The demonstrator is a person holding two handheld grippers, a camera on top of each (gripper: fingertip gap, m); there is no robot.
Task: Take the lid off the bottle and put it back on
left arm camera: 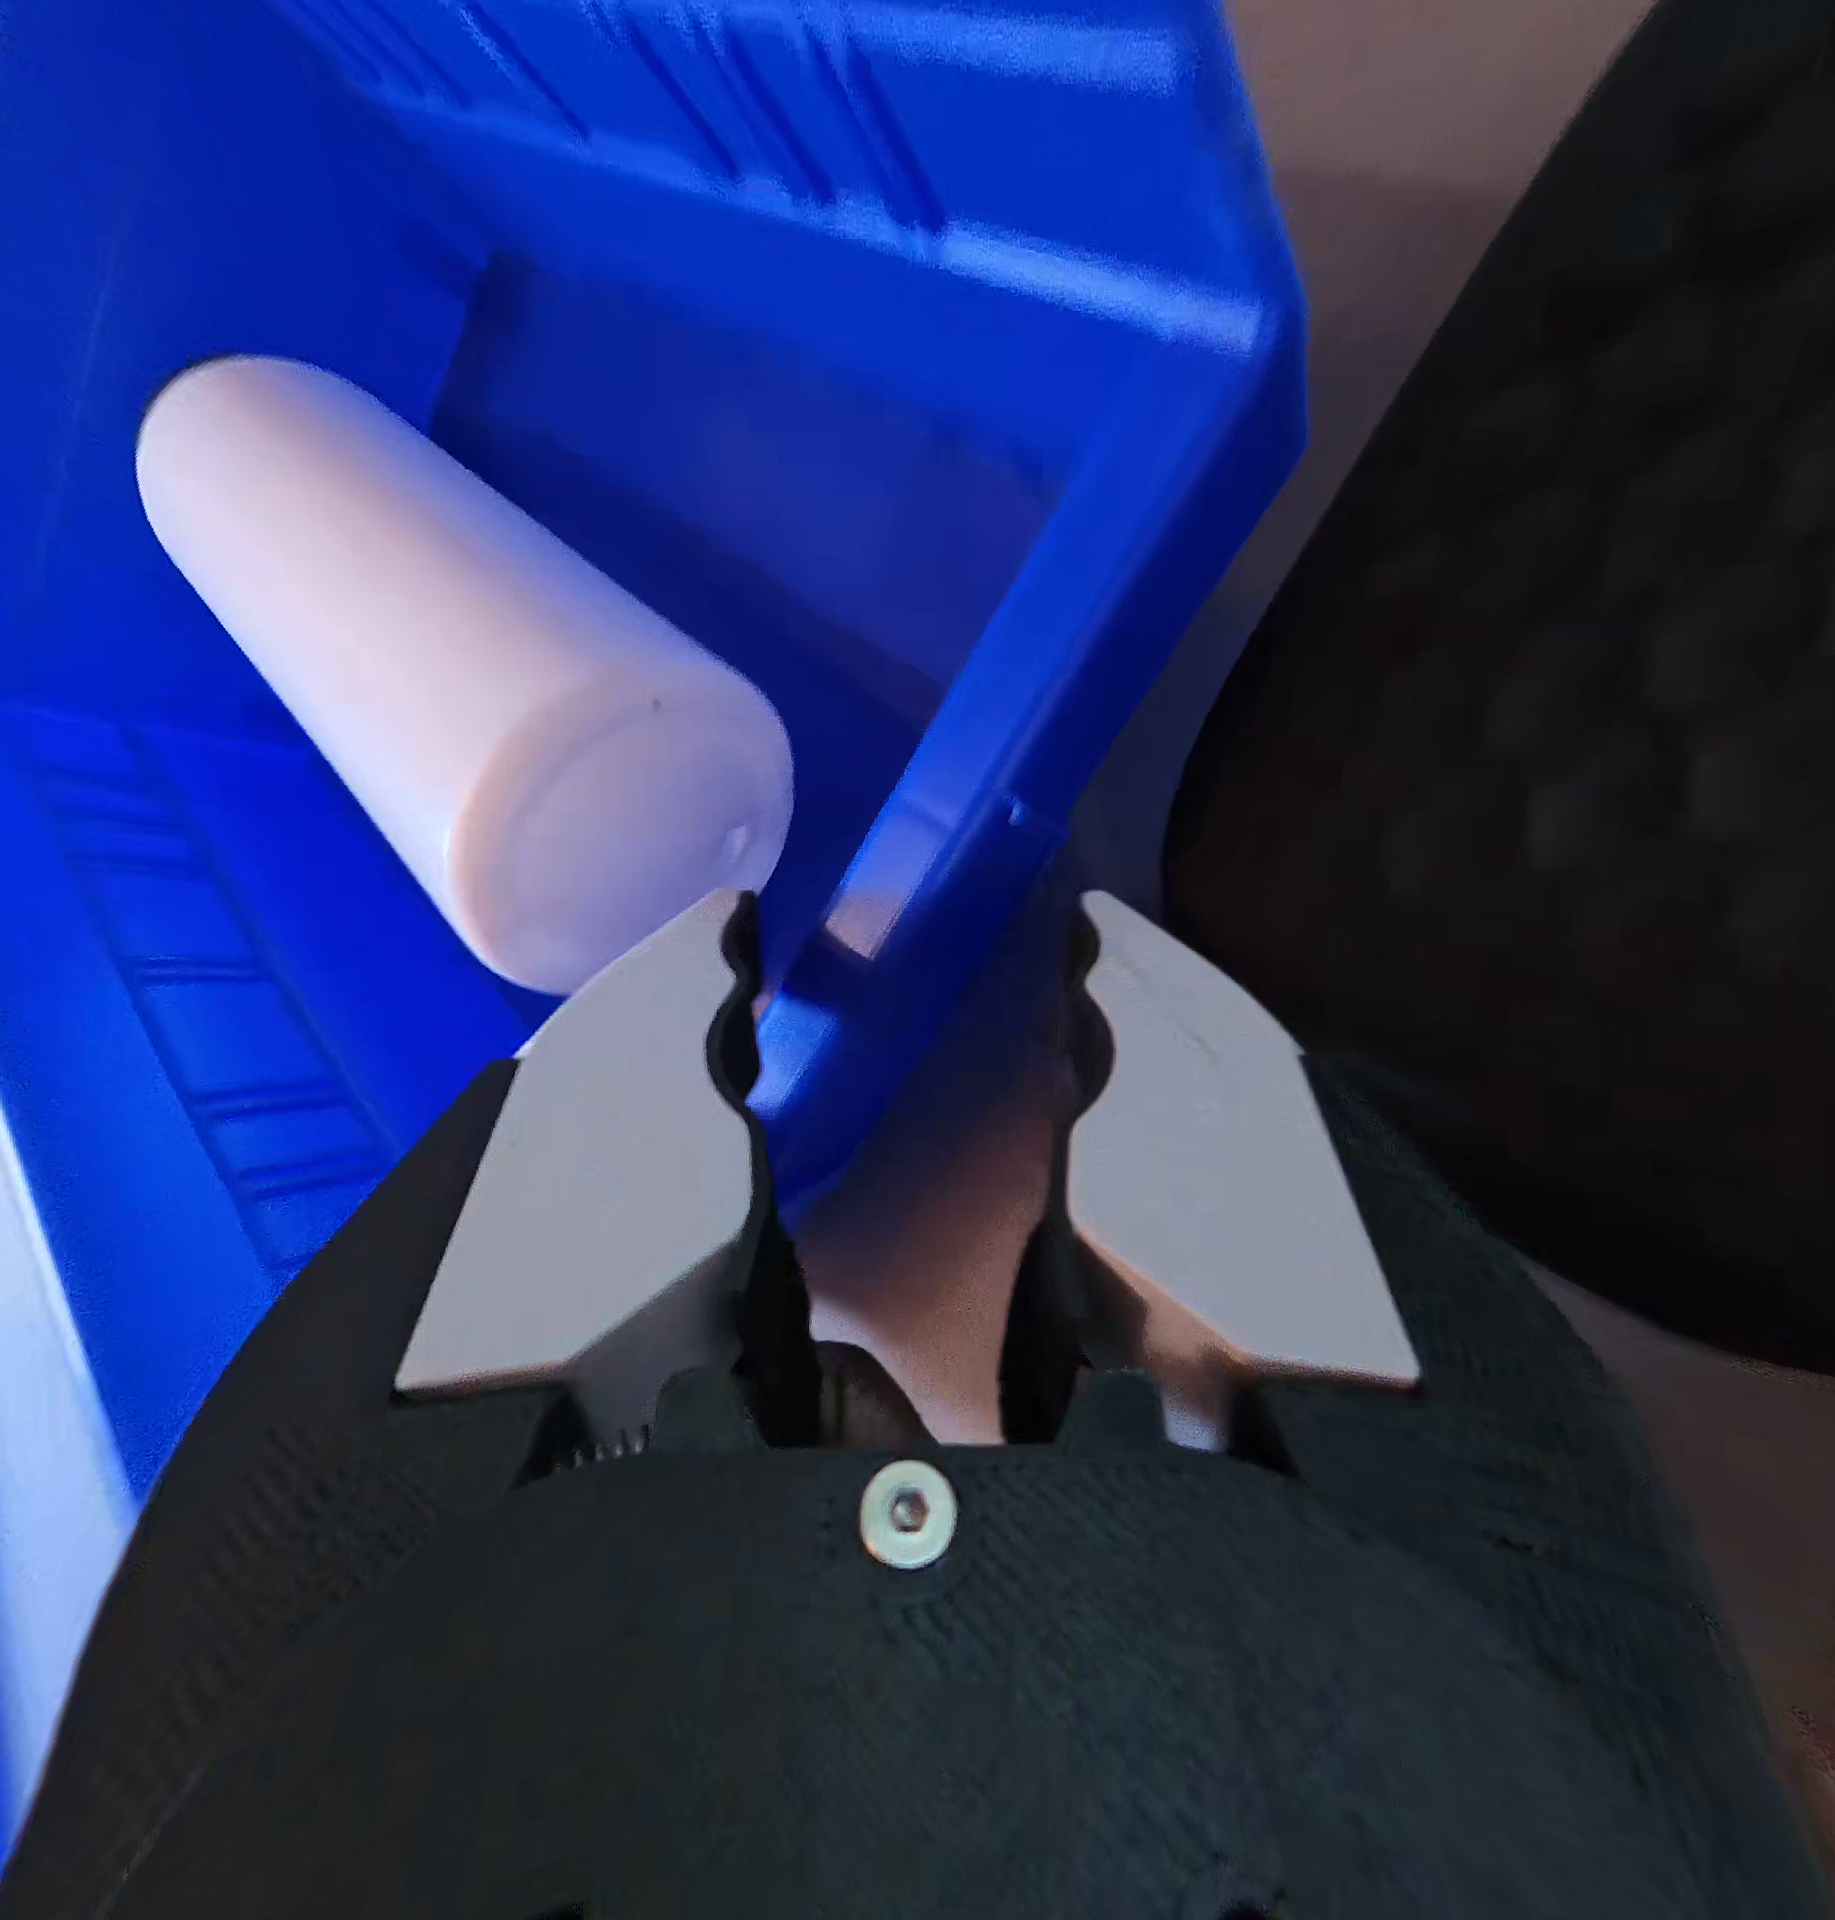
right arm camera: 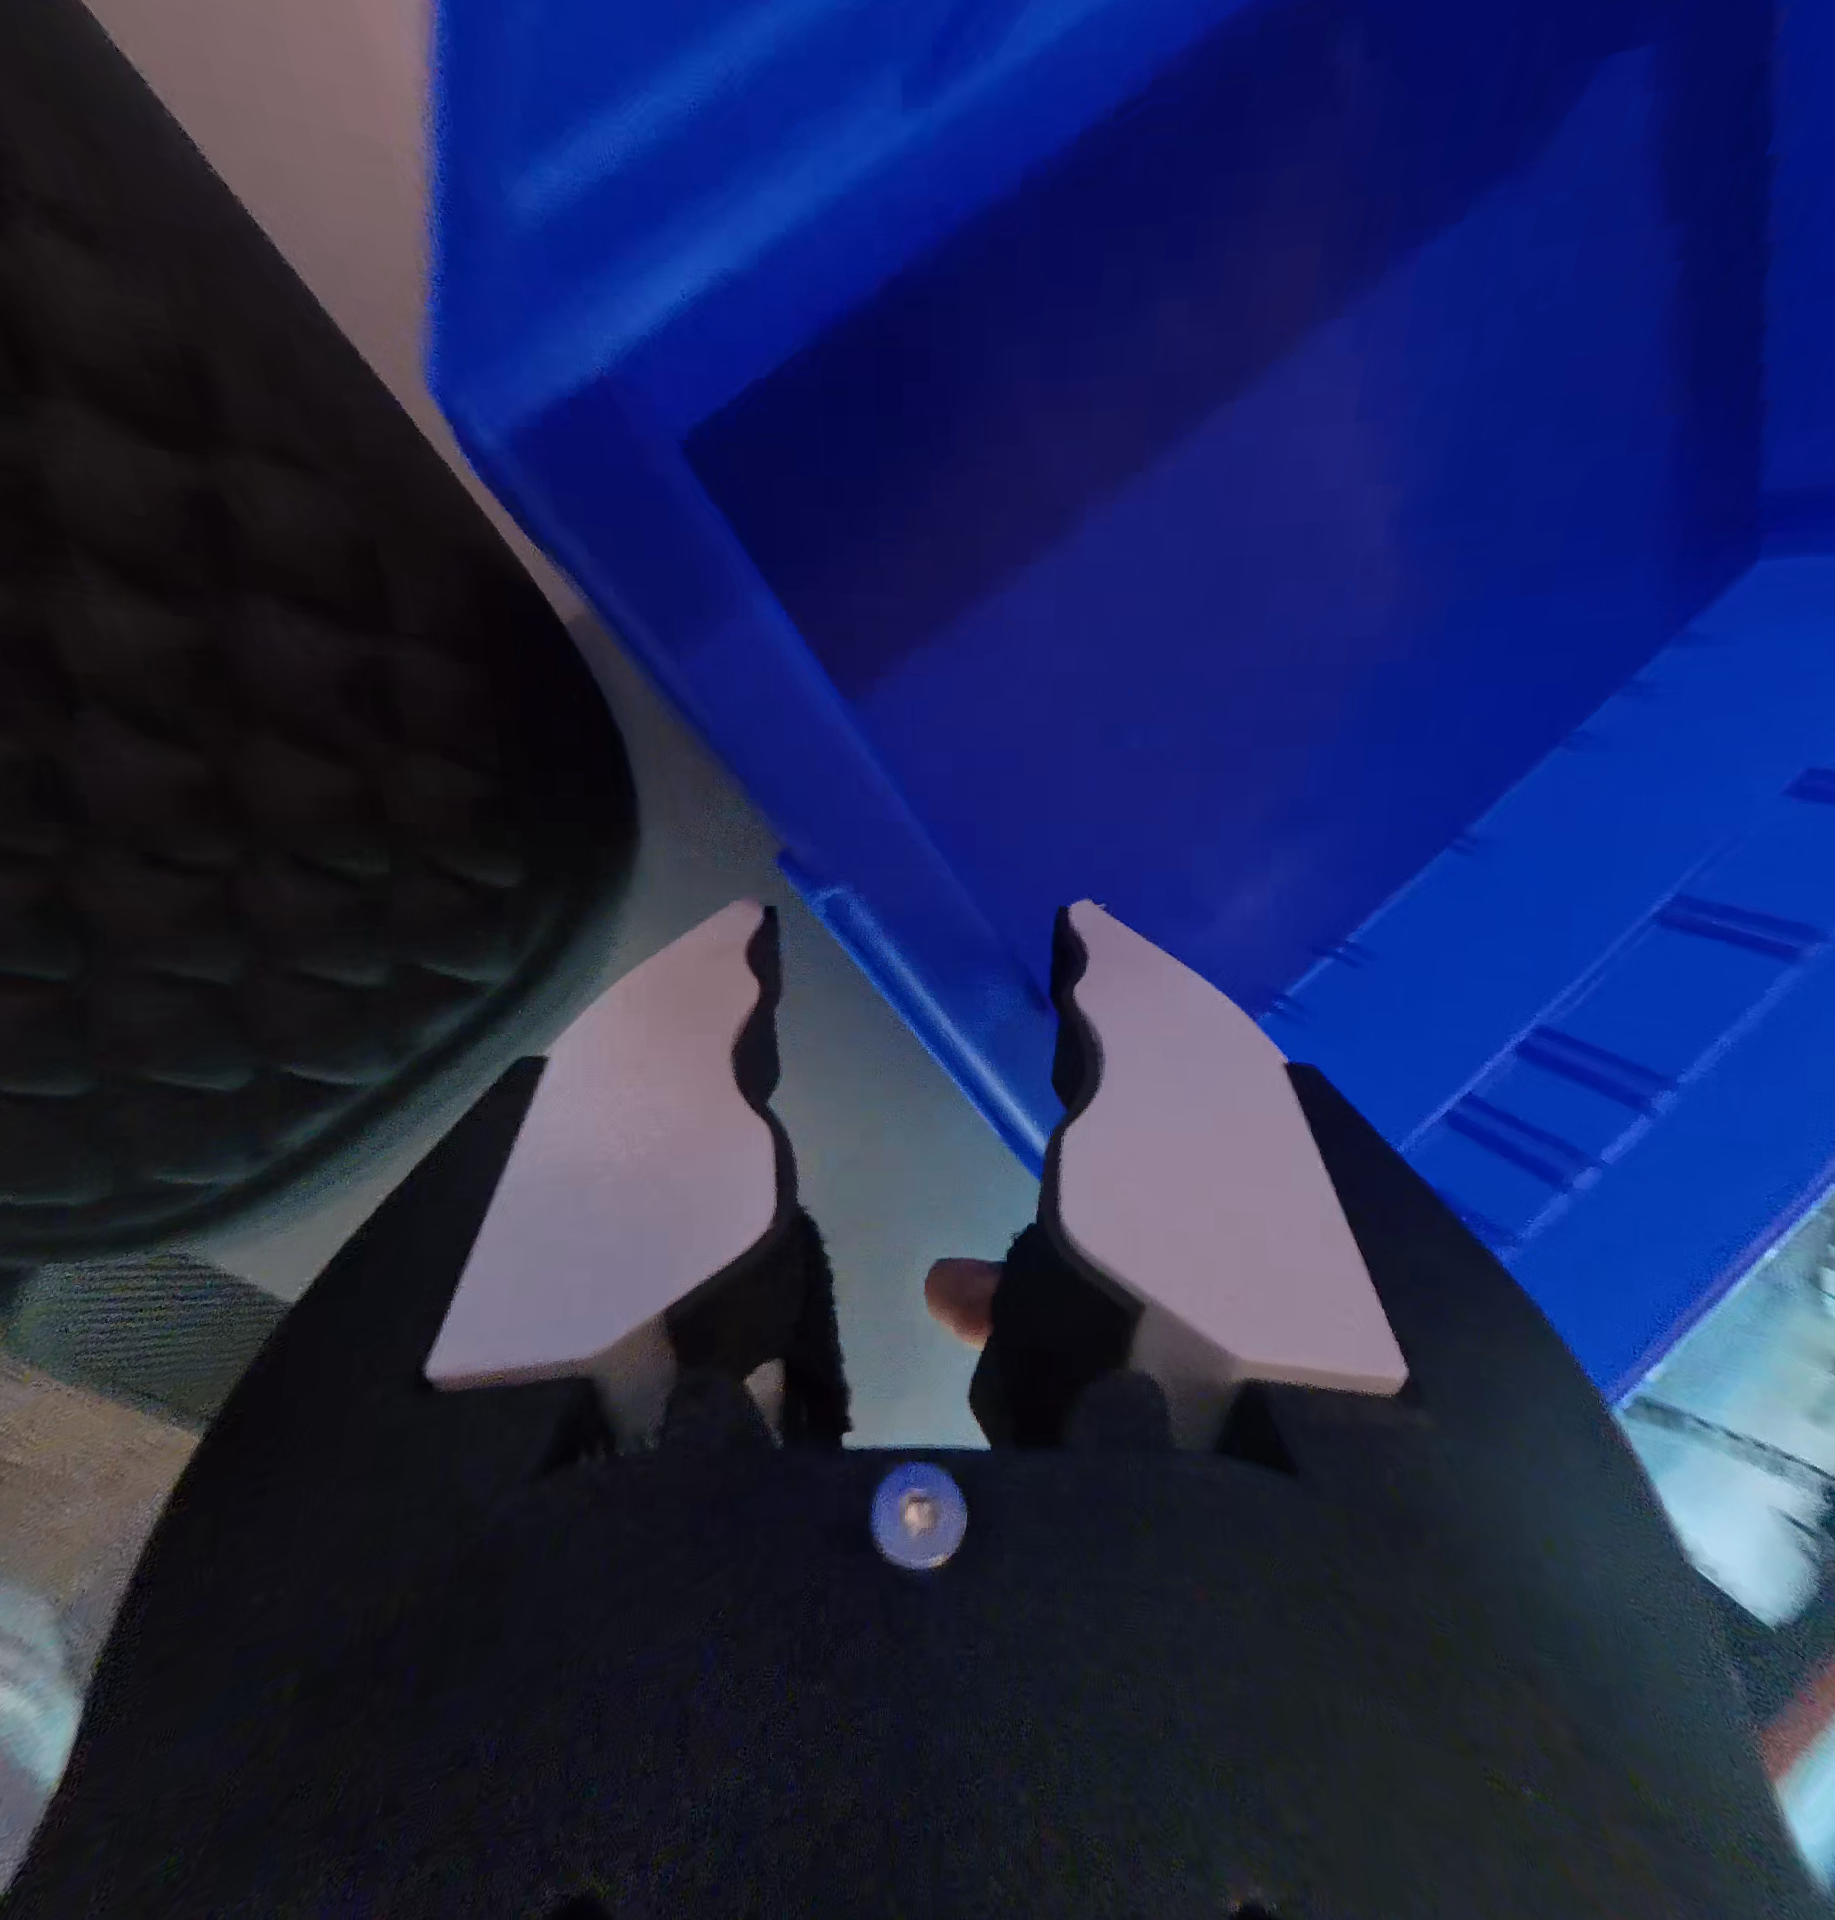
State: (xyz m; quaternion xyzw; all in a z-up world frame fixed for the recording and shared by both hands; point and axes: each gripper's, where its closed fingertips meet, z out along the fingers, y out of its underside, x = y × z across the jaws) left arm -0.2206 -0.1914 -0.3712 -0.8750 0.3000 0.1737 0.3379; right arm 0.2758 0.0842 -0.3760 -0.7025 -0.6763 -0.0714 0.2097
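Note:
A pale pink bottle (left arm camera: 445, 665) lies on its side inside a blue plastic bin (left arm camera: 747, 343), its flat round end turned toward me. No separate lid shows on it. My left gripper (left arm camera: 918, 914) is open, just short of the bottle's near end, with the bin's near corner rim between its fingers. My right gripper (right arm camera: 913, 925) is open and empty, and it straddles the near corner rim of a blue bin (right arm camera: 1256, 582). No bottle shows in the right wrist view.
A black quilted object (left arm camera: 1578, 727) lies right of the bin; it shows at the left in the right wrist view (right arm camera: 227, 707). Pale table surface (right arm camera: 892, 1122) runs beneath. Blurred clutter (right arm camera: 1786, 1434) sits at the lower right.

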